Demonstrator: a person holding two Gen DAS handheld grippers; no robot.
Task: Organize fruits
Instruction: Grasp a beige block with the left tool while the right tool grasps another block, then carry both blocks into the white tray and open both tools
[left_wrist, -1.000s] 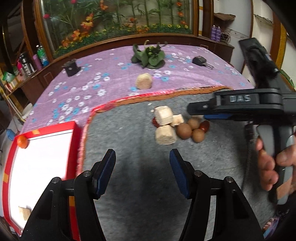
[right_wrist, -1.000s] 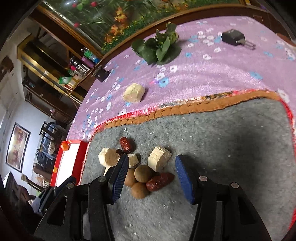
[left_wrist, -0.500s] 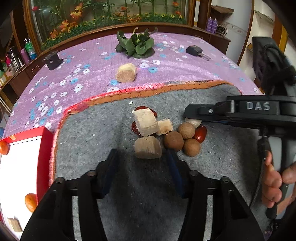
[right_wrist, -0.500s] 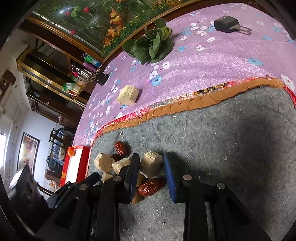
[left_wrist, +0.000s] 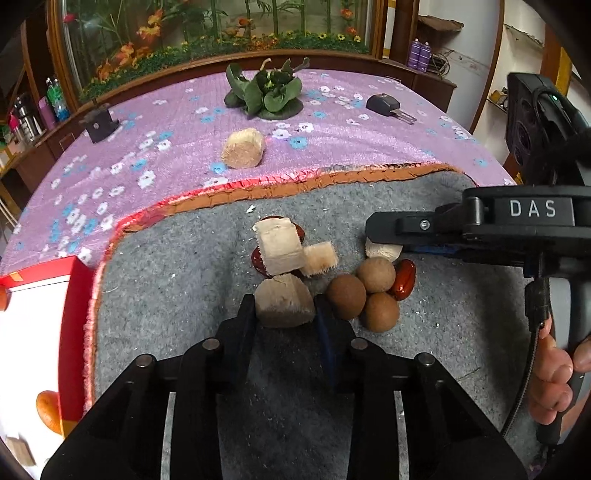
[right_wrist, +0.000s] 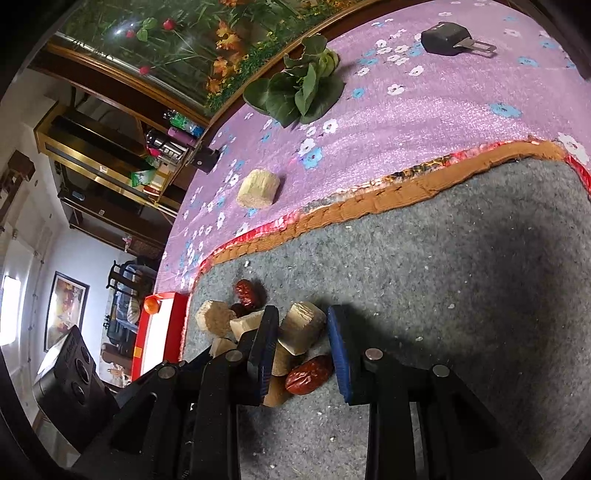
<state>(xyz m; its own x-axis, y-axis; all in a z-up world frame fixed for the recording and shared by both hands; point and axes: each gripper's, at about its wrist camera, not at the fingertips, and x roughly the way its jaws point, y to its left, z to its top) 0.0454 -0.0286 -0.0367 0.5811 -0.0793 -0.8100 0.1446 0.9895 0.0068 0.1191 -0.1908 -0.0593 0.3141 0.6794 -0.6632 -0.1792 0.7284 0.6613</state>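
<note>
Left gripper (left_wrist: 284, 314) just closed, pinching nearest sugarcane chunk (left_wrist: 283, 302) at frame centre, right gripper (right_wrist: 301, 332) clamping another cane piece (right_wrist: 301, 328) (lower centre), grey mat (left_wrist: 177, 280).

Five pale sugarcane chunks: one (left_wrist: 283, 305) between the left fingers, two (left_wrist: 277, 247) just beyond them, one (right_wrist: 302, 327) between the right fingers, one (left_wrist: 243, 148) far beyond on the purple cloth. Three brown round fruits (left_wrist: 346, 301) beside the left fingers. Red dates: three visible (right_wrist: 308, 374) (perhaps more hidden).

Fruit pile (left_wrist: 325, 280) on mat (left_wrist: 184, 295) — tray (left_wrist: 74, 295) left
</note>
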